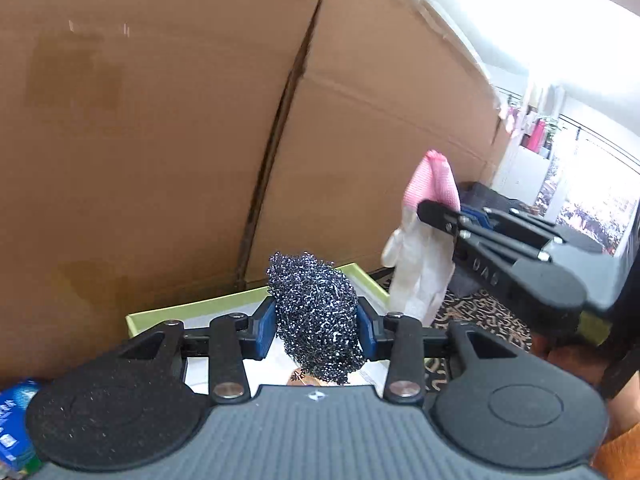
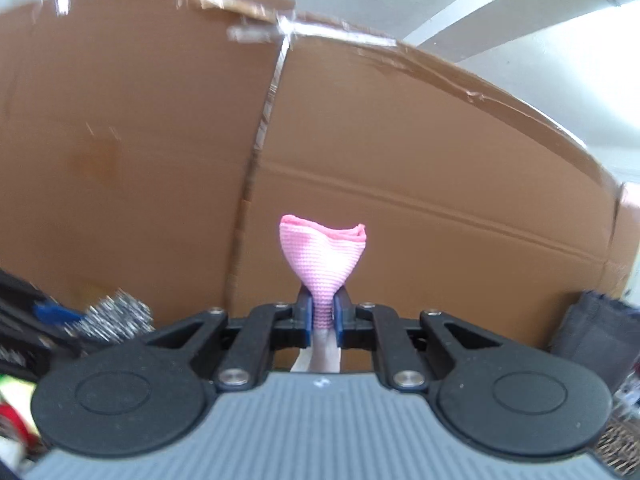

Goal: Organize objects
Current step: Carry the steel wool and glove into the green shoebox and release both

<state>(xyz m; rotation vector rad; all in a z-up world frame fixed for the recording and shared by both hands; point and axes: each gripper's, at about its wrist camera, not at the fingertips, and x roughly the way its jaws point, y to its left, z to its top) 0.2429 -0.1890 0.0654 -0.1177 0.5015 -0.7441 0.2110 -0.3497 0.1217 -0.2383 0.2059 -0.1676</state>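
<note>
The glove's (image 1: 416,272) pale lower part hung below the right gripper (image 2: 323,320) and was mostly cut off in the right wrist view; a blue packet (image 1: 16,420) at the left frame edge was too cropped to read. Cardboard boxes (image 1: 160,120) walled off the front, close behind a green tray (image 1: 192,308). The left gripper (image 1: 318,326) pinched a dark, glittering wire scourer (image 1: 316,312) above the tray, and the right gripper's jaws were clamped on the glove's pink knitted cuff.
</note>
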